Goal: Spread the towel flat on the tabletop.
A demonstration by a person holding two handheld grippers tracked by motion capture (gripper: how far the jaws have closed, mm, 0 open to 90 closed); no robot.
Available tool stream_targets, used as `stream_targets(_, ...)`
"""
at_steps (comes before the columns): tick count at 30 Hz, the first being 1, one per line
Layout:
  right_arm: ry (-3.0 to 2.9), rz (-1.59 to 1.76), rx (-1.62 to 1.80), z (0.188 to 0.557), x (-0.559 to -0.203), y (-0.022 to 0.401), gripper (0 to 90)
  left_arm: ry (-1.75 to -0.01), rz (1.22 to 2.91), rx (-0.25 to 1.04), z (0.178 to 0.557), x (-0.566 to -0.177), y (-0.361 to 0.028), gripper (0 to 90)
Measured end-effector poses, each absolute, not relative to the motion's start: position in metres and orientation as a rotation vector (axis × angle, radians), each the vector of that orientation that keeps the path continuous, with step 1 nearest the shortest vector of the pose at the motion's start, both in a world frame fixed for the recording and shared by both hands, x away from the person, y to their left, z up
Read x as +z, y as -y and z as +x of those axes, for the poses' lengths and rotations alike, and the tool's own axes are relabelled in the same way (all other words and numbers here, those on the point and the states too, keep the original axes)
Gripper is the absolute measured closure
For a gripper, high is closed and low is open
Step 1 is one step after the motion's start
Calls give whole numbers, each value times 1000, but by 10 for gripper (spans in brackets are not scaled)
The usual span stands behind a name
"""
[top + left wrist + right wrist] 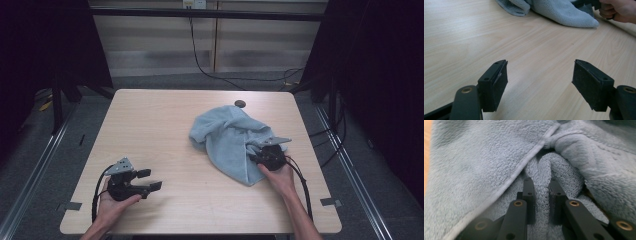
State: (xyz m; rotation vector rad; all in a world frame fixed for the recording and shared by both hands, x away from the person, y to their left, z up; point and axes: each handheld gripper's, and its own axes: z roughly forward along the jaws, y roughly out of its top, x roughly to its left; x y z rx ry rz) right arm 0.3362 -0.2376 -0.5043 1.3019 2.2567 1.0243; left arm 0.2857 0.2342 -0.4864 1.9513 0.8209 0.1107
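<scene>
Dark curtains are standing on both sides of the pale wooden table, and black cables are running on the floor behind it. On the right half of the table a crumpled light blue terry towel is lying in a loose heap, with a small dark round disc just behind it at the far edge.

The right gripper is sitting at the near right side of the towel, and the person's right hand is holding it from behind. In the right gripper view its jaws are pinching a raised fold of the towel, with the cloth squeezed thin between the two black pads. A hemmed edge of the towel is running diagonally just beside this fold.

The left gripper is resting near the front left corner, well apart from the towel, and its jaws are standing wide apart with nothing between them, as the left gripper view shows.

I judge that the step in hand is taking hold of the towel to spread or fold it. To do it well, the right gripper should be keeping its pinch firm and lifting slowly, so the fold is not slipping out. The left gripper should then be coming to the hemmed edge, not to the thick middle, because a single layer is easier to catch.
</scene>
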Motion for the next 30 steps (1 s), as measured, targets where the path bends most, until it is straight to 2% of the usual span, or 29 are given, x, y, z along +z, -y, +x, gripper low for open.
stream_targets(10, -2325, 1254, 1119, 319, -508, 214, 816, -832, 1950, 76, 292, -489, -227, 332)
stream_targets(12, -2345, 1243, 1132, 314, -507, 209, 817, -808, 1962, 69, 294, -487, -226, 376)
stream_targets(13, -2354, 1239, 1143, 311, -507, 206, 817, -782, 1961, 57, 295, -485, -225, 475)
stream_targets(14, -2360, 1233, 1147, 308, -507, 204, 816, -772, 1970, 60, 298, -483, -221, 517)
stream_targets(16, -2378, 1215, 1143, 302, -507, 198, 816, -757, 1982, 63, 307, -479, -212, 523)
stream_targets(18, -2395, 1206, 1152, 295, -506, 192, 816, -745, 1971, 54, 315, -478, -202, 523)
stream_targets(21, -2429, 1177, 1148, 285, -505, 185, 816, -733, 1978, 70, 324, -477, -187, 476)
stream_targets(24, -2454, 1152, 1164, 277, -505, 183, 816, -752, 1977, 130, 328, -474, -178, 382)
stream_targets(30, -2519, 1099, 1173, 258, -503, 182, 816, -759, 1917, 150, 335, -460, -176, 352)
